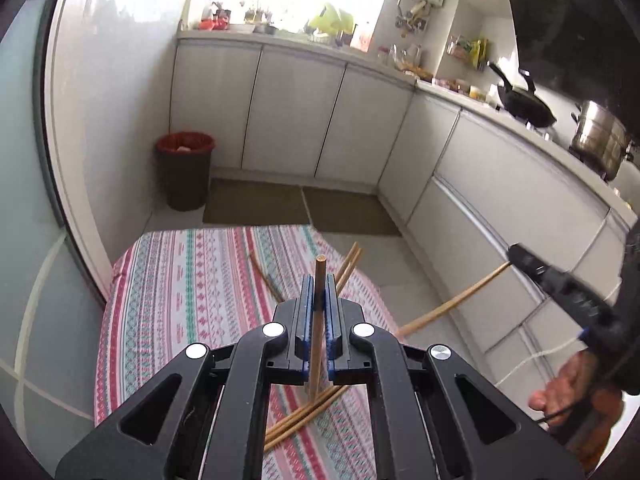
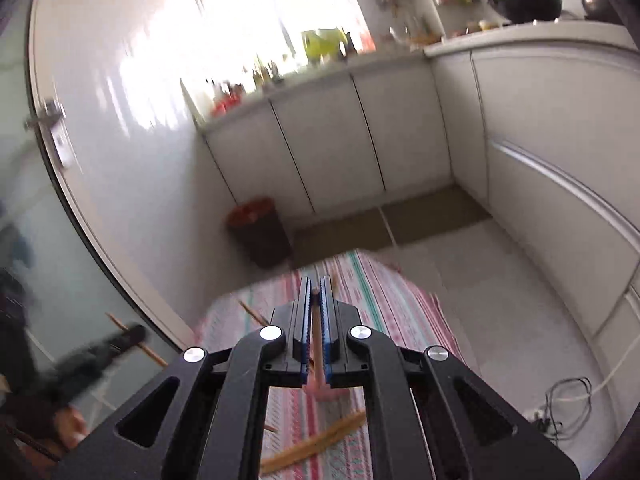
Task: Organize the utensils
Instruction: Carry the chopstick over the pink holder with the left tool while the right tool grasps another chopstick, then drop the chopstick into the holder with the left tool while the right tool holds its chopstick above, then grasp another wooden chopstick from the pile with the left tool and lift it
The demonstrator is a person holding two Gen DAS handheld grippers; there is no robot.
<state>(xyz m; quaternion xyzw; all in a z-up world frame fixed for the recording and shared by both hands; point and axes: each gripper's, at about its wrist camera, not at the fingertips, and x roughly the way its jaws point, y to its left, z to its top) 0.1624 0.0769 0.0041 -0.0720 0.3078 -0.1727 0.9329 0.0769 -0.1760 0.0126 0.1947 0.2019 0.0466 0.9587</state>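
Our left gripper (image 1: pixel 319 292) is clamped on one chopstick (image 1: pixel 318 332), whose long axis runs straight along the pads, blunt end poking out beyond the tips and lower end dropping below the jaws; our right gripper (image 2: pixel 316 300) is likewise closed on a second chopstick (image 2: pixel 319 356), which lies along its pads, though motion blur softens that view. From the left wrist we see this second stick slanting from the right gripper's tips down-left towards the table; its lower end is cut off behind our left gripper's body. Below both grippers lies the striped tablecloth (image 1: pixel 192 280); loose chopsticks (image 1: pixel 304 416) rest on it in a rough fan, partly hidden beneath the left gripper, with more chopsticks (image 1: pixel 348 264) crossing near the table's far edge. Beyond that edge we have open floor; two mats (image 1: pixel 256 202) lie before the white cabinets (image 1: pixel 296 112); a red-rimmed bin (image 1: pixel 186 170) stands in the left corner. Farther right, a wok (image 1: pixel 524 106) and steel pot (image 1: pixel 598 136) sit on the counter.
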